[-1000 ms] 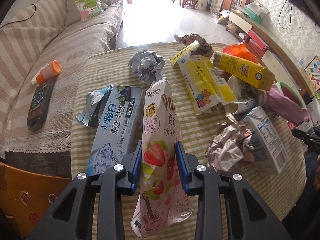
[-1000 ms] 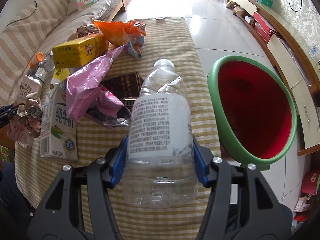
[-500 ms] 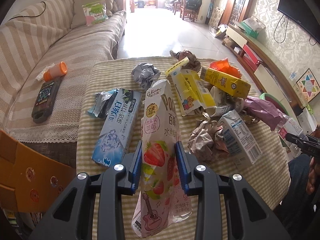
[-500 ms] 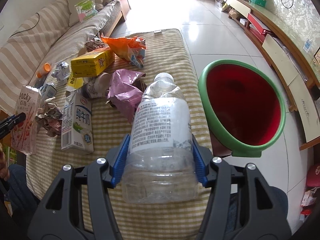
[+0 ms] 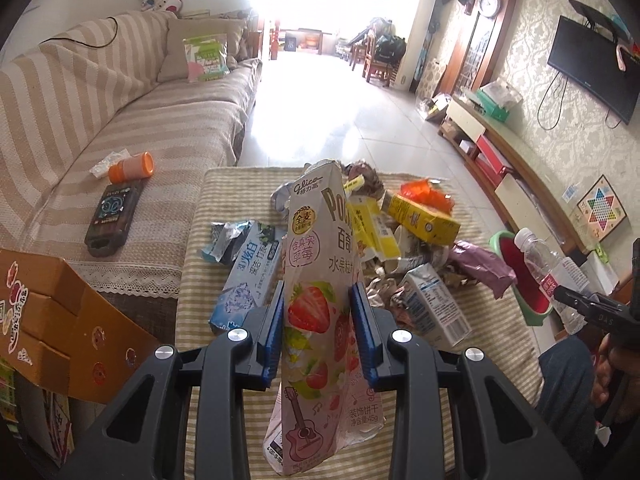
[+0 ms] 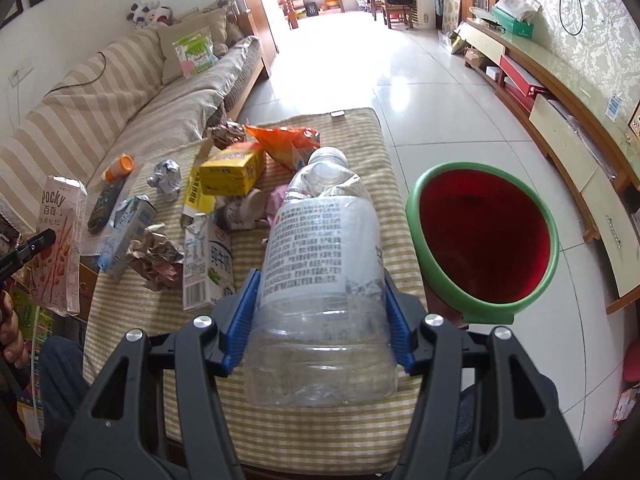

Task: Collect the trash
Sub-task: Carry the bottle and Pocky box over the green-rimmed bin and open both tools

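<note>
The left gripper [image 5: 318, 330] has its 2 blue pads pinching a pink strawberry Pocky box [image 5: 322, 280], held upright above the near edge of the striped table [image 5: 192, 248]. The right gripper [image 6: 320, 316] clamps a clear plastic bottle [image 6: 320, 256] by its lower body, cap pointing away, over the table's near right part just beside the green-rimmed red bin [image 6: 484, 236] on the floor. Behind them on the table lie a milk carton [image 6: 206, 264], crumpled paper [image 6: 154, 256], a blue toothpaste box [image 5: 250, 276] and a yellow box [image 6: 232, 168].
</note>
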`<state>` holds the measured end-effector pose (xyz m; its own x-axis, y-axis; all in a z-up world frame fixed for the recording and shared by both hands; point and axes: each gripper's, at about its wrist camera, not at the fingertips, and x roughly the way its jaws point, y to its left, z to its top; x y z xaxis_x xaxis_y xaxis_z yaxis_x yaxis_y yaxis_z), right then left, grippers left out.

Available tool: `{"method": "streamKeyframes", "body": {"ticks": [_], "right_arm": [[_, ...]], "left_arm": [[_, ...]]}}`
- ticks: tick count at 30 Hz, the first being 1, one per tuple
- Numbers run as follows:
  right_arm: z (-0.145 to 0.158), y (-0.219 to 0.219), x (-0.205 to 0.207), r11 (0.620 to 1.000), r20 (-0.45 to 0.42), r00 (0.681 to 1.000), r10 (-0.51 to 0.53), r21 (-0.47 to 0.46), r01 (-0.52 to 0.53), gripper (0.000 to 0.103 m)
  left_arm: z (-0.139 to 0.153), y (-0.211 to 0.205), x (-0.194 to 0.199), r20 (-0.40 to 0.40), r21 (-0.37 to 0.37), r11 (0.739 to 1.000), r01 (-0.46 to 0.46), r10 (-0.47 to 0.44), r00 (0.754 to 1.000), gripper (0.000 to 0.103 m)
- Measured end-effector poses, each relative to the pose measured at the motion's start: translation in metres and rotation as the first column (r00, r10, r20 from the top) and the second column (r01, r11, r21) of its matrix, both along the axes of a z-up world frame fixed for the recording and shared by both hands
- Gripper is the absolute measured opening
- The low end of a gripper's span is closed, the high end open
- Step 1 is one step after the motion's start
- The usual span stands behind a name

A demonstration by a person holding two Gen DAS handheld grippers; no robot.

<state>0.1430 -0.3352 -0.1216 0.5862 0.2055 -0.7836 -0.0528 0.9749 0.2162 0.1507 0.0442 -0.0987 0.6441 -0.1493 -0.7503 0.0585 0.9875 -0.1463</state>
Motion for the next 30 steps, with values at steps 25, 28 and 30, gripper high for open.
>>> {"method": "streamKeyframes", "body": {"ticks": [25,28,30], "right_arm": [[0.044,-0.134,0.026,0.983,0.146,0.973,-0.177,0.075,0.167,0.056],[0.039,-0.157,0.031,0.977,0.139,0.968,-0.209,0.08,0.199,0.056],[0.035,-0.174,0.035,0.972,0.132,0.964,-0.23,0.088,0.219,0.056]], "left_arm": [[0.041,-0.218,0.076,0.091,-0.099,0.934,0.342,-0.334,0.938,0.029],[0.034,-0.261,0.092,0.079,-0.126,0.91,0.395,-0.388,0.918,0.029],[0.03,-0.289,0.099,0.072,-0.137,0.894,0.426,-0.42,0.905,0.029]]}}
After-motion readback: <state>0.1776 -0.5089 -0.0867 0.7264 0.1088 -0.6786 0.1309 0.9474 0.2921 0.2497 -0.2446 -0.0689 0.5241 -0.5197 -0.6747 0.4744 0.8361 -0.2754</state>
